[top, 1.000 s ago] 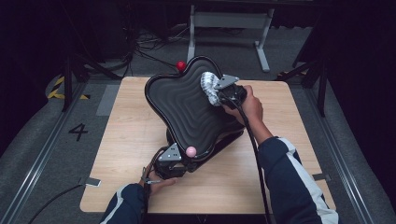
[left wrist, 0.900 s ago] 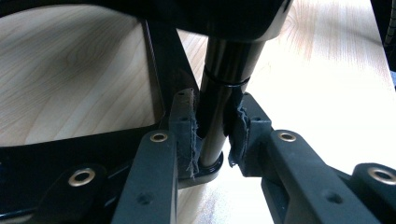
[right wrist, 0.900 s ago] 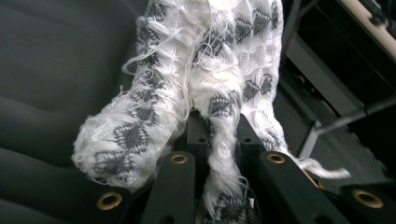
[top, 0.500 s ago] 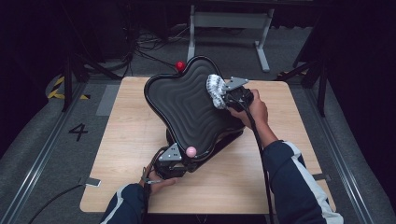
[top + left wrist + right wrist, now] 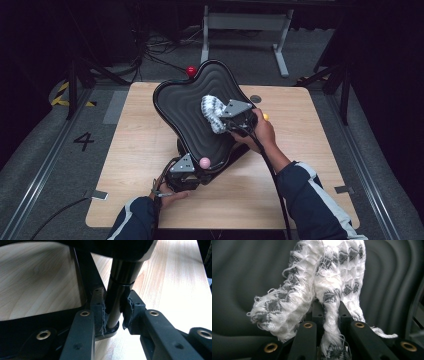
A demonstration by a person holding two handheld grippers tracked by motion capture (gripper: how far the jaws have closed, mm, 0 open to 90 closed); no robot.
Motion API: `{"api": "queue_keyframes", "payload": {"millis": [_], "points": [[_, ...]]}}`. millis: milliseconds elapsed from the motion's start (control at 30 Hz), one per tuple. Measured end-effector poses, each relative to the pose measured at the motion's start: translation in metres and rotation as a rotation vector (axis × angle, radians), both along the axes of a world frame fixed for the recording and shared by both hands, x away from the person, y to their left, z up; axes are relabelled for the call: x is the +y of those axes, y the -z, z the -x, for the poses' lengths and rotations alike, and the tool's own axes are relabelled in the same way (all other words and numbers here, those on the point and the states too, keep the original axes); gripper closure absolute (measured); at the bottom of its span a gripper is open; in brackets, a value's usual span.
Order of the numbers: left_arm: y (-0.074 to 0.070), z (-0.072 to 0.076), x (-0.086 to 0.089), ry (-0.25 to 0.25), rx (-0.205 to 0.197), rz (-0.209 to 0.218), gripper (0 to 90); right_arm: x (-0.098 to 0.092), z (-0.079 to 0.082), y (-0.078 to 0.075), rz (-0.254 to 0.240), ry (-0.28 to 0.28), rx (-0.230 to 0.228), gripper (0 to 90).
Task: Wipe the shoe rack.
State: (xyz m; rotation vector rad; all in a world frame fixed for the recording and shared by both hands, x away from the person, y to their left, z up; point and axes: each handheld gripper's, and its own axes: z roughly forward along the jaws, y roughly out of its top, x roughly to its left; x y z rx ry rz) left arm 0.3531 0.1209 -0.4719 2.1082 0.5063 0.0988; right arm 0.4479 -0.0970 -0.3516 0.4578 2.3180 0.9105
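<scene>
We see the right gripper (image 5: 220, 120) clamping a white-grey knitted cloth (image 5: 212, 112) against the tilted black ribbed seat (image 5: 187, 112); the left gripper (image 5: 184, 172) pinches its black metal post (image 5: 117, 290) above the pale wooden table (image 5: 310, 165).

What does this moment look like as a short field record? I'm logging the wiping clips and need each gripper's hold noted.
Work: wiping a tilted black ribbed seat with a cloth
Left gripper: shut on the black post under the seat
Right gripper: shut on the white and grey patterned cloth, pressed to the seat's ribbed face
Surface: wooden table
Person: both forearms in dark sleeves, entering from the bottom of the high view
</scene>
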Motion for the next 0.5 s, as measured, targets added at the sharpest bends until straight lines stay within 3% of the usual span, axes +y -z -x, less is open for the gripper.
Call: {"api": "queue_keyframes", "payload": {"millis": [100,300,500], "points": [[0.000,0.000,-0.001,-0.002,-0.004,0.005,72.8,0.013,0.016,0.002,0.000,-0.069,0.001,81.6],[0.000,0.000,-0.001,0.000,-0.006,0.005,72.8,0.028,0.034,0.003,0.010,-0.149,0.000,81.5],[0.000,0.000,0.000,-0.003,-0.006,0.002,72.8,0.034,0.040,0.004,0.012,-0.169,0.001,81.6]]}}
